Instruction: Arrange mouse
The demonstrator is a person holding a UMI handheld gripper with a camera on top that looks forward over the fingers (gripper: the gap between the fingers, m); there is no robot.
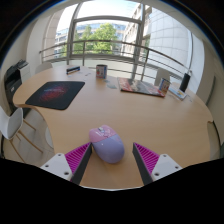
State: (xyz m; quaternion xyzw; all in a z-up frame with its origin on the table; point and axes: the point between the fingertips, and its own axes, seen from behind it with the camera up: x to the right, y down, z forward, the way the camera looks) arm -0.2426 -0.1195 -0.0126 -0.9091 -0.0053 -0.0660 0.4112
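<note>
Gripper view: gripper (110, 160) spread wide above a wooden table (150, 115), pink pads showing on both fingers (76, 158). Between them, a pale lilac mouse (107, 143) resting on the table, gaps at either side. Well beyond the mouse and off toward the left finger's side, a dark mouse mat (55, 94). Farther past the mouse, a railing (110, 48) and trees.
</note>
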